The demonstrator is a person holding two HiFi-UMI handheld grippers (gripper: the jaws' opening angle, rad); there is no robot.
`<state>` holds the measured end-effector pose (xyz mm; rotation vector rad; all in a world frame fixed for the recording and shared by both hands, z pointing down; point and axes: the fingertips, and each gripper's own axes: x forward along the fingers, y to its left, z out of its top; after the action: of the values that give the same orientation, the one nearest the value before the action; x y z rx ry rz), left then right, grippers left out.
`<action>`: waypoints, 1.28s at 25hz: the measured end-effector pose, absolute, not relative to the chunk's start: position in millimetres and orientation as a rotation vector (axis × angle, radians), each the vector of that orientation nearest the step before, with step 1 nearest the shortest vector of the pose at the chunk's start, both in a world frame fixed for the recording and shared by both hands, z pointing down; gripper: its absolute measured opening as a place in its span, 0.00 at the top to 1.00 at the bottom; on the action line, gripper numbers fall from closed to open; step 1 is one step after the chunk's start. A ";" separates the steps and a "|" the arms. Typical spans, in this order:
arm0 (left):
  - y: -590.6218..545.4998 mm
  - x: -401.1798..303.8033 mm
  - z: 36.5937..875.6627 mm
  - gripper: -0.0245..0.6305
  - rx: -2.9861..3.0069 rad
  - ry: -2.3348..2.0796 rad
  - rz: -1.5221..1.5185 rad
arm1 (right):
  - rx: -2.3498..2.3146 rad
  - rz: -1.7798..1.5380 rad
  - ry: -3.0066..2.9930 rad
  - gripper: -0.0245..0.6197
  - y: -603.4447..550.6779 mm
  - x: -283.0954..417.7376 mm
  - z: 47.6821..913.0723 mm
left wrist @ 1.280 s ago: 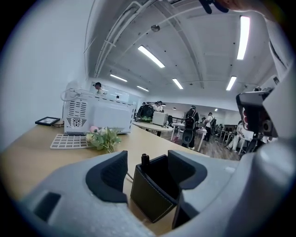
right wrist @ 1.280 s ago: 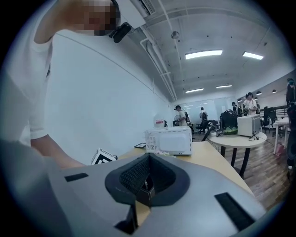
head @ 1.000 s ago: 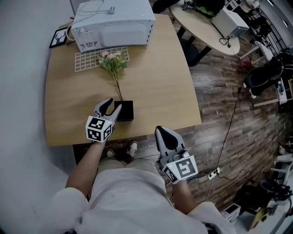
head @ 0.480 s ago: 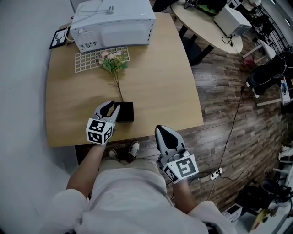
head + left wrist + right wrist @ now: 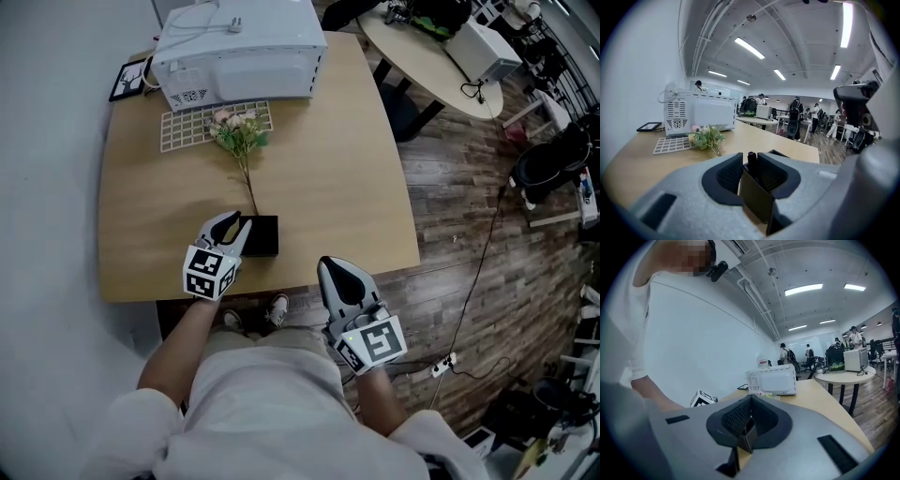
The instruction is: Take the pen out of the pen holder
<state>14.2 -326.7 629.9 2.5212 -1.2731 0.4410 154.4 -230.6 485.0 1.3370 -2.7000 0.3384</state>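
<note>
Table (image 5: 347, 169) with flower (image 5: 241, 141), pen holder (image 5: 261, 236), perhaps microwave (image 5: 239, 52)

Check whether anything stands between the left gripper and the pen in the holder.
Nothing visible does. The pen's top stands between the jaws of the left gripper, which are closing on it; a gap shows beside one pad. The pen holder's wall sits below the pads, and the flower lies well beyond it.

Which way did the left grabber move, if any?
No. The left gripper stays at the left side of the pen holder in the head view; its jaws are closing, the pen between them.
</note>
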 end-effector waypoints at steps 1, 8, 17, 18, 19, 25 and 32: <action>-326.4 14.7 629.2 0.80 2.527 -1.275 0.448 | 1.332 0.339 -2.703 0.96 -231.7 154.1 485.0; -322.8 20.3 624.6 0.87 2.602 -1.264 0.533 | 1.305 0.323 -2.724 0.96 -239.7 148.4 482.9; -318.3 21.9 616.1 0.88 2.583 -1.246 0.438 | 1.323 0.302 -2.733 0.96 -238.8 156.0 478.0; -318.3 21.6 614.5 0.88 2.583 -1.247 0.431 | 1.329 0.297 -2.735 0.96 -238.8 157.1 476.4; -318.2 21.6 612.8 0.88 2.584 -1.247 0.425 | 1.335 0.290 -2.738 0.96 -238.8 158.1 474.5; -315.8 20.8 600.5 0.88 2.600 -1.250 0.401 | 1.352 0.250 -2.752 0.96 -236.9 160.5 464.2; -312.9 12.0 586.1 0.88 2.609 -1.247 0.339 | 1.350 0.220 -2.754 0.96 -231.0 151.1 454.5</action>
<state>12.0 -312.9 586.1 2.6088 -1.2474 0.3391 151.1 -231.0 454.5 1.3504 -2.7538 0.2195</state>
